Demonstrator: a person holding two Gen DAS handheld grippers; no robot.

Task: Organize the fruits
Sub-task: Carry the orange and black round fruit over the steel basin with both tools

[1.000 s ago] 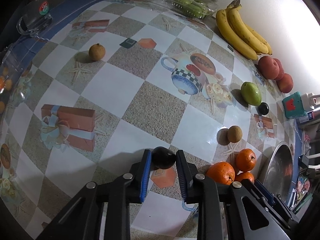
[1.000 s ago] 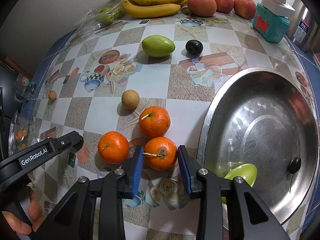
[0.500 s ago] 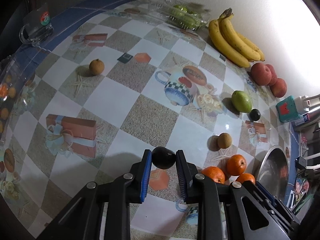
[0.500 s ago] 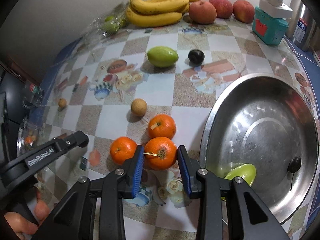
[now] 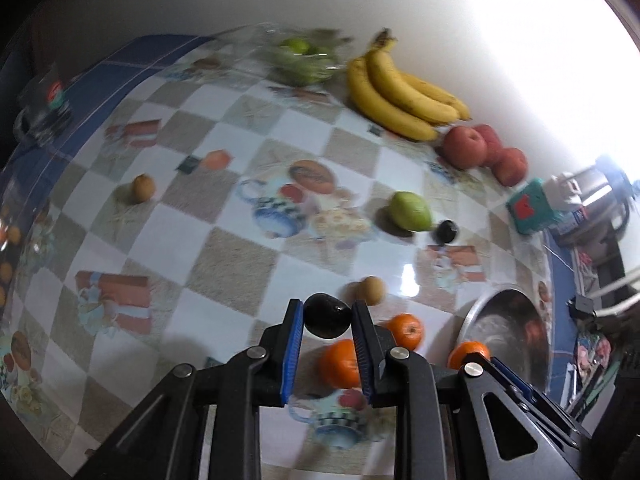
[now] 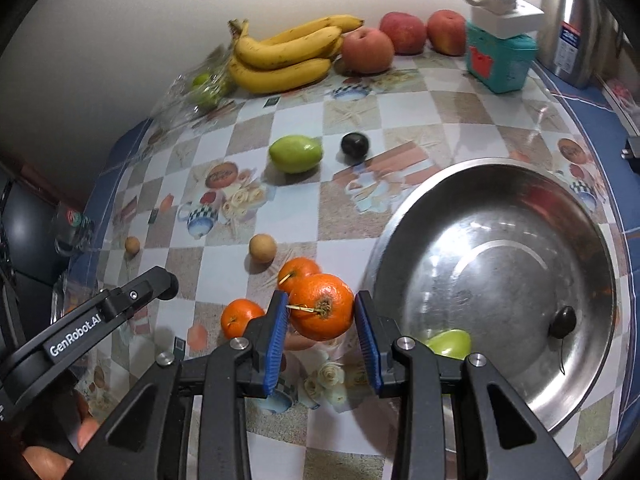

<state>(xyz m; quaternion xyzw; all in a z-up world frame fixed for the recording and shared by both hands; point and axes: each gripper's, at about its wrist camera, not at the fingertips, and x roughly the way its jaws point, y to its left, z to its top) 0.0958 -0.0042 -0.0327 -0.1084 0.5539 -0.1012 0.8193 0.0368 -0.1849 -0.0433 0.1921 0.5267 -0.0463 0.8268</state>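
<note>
My left gripper (image 5: pixel 327 322) is shut on a dark avocado (image 5: pixel 326 316) and holds it above the table. My right gripper (image 6: pixel 321 312) is shut on an orange (image 6: pixel 322 306), lifted off the table beside the steel bowl (image 6: pixel 520 404). Two more oranges (image 6: pixel 240 317) (image 6: pixel 298 271) lie on the table under it. The bowl holds a green fruit (image 6: pixel 450 343) and a small dark fruit (image 6: pixel 563 321). The bowl also shows in the left wrist view (image 5: pixel 504 336), where the right gripper's orange (image 5: pixel 468 353) shows next to it.
A green mango (image 6: pixel 295 153), a dark plum (image 6: pixel 355 145), two small brown fruits (image 6: pixel 262 248) (image 6: pixel 132 245), bananas (image 6: pixel 288 56), red apples (image 6: pixel 368 49), a bag of green fruit (image 6: pixel 202 88), a teal box (image 6: pixel 500 56) and a steel kettle (image 6: pixel 572 28) stand on the checkered table.
Both grippers have risen with their fruit. The right gripper's orange has come off the table. The left wrist view has swung right toward the bowl.
</note>
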